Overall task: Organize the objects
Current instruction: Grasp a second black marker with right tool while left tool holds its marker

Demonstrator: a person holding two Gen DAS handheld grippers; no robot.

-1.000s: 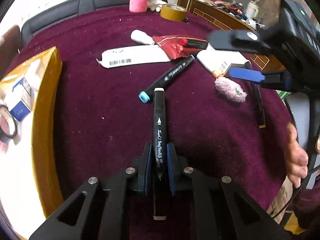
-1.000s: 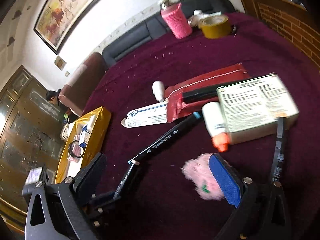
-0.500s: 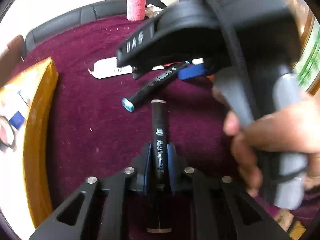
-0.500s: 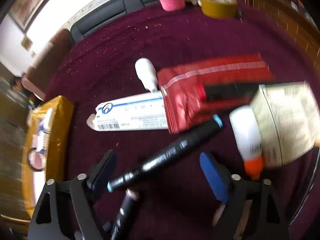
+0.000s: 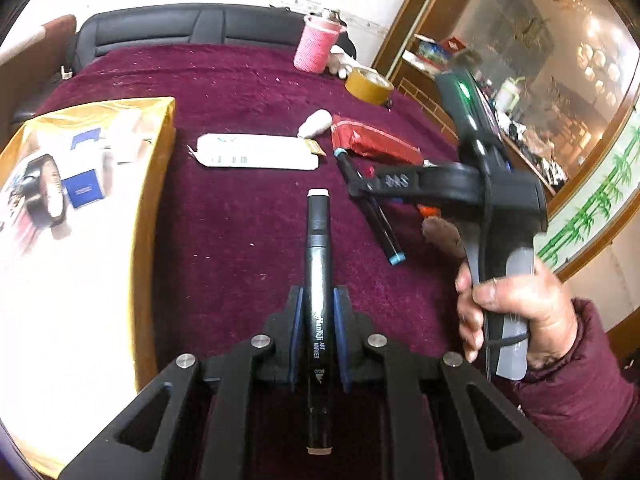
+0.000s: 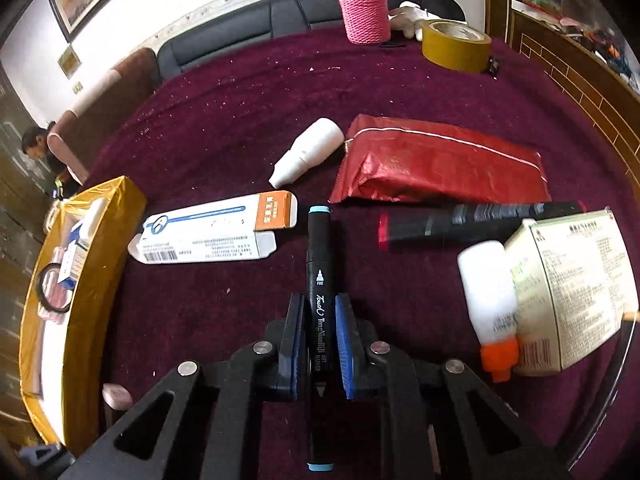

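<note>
Markers are held in both grippers. A black marker with a pale cap (image 5: 318, 280) is pinched between the blue pads of the left gripper (image 5: 319, 320), its barrel pointing forward over the maroon tablecloth (image 5: 240, 240). A second black marker with light-blue caps (image 6: 319, 300) is clamped between the pads of the right gripper (image 6: 319, 332), pressed in against its barrel. In the left wrist view that marker is seen hanging slantwise from the right gripper, which is grasped by a hand (image 5: 516, 312) in a maroon sleeve.

Just beyond the blue-capped marker a white carton with an orange end (image 6: 216, 232) is laid flat, with a small white bottle (image 6: 308, 152) and a red foil pouch (image 6: 440, 164) behind it. A dark marker with a red end (image 6: 480, 220) is placed along the pouch's near edge, possibly touching it. To the right, a white bottle with an orange cap (image 6: 490, 304) is set against a pale green box (image 6: 576, 288). At the left, a yellow-rimmed tray (image 6: 100, 248) holding small items is seen. Far back, a pink knitted cup (image 6: 364, 8) and a roll of yellow tape (image 6: 456, 48) are stood.
</note>
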